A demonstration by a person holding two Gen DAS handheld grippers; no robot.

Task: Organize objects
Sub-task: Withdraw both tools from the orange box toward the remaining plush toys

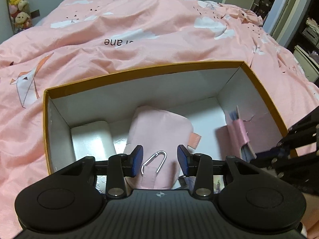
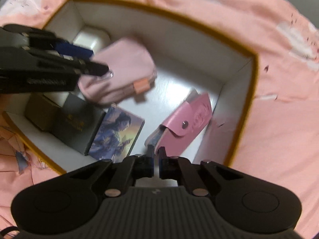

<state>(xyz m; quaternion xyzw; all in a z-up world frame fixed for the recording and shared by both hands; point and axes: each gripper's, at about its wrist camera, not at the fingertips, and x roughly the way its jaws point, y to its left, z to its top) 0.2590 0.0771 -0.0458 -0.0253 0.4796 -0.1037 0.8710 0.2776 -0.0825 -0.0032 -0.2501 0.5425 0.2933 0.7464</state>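
Inside the box (image 1: 145, 73), left tool (image 1: 160, 162) hangs open around the soft, light pouch (image 1: 159, 127); grab its carabiner (image 1: 154, 162); right tool (image 2: 156, 156) closed, empty

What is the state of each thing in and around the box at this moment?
Box: open, no lid on, on the pink bedcover.
Pink pouch: inside the box, between the left claw pads.
Carabiner: closed, on the pouch.
Pink wallet: snapped shut, leaning at the box wall.
Left claw: partly open.
Right claw: shut, empty.
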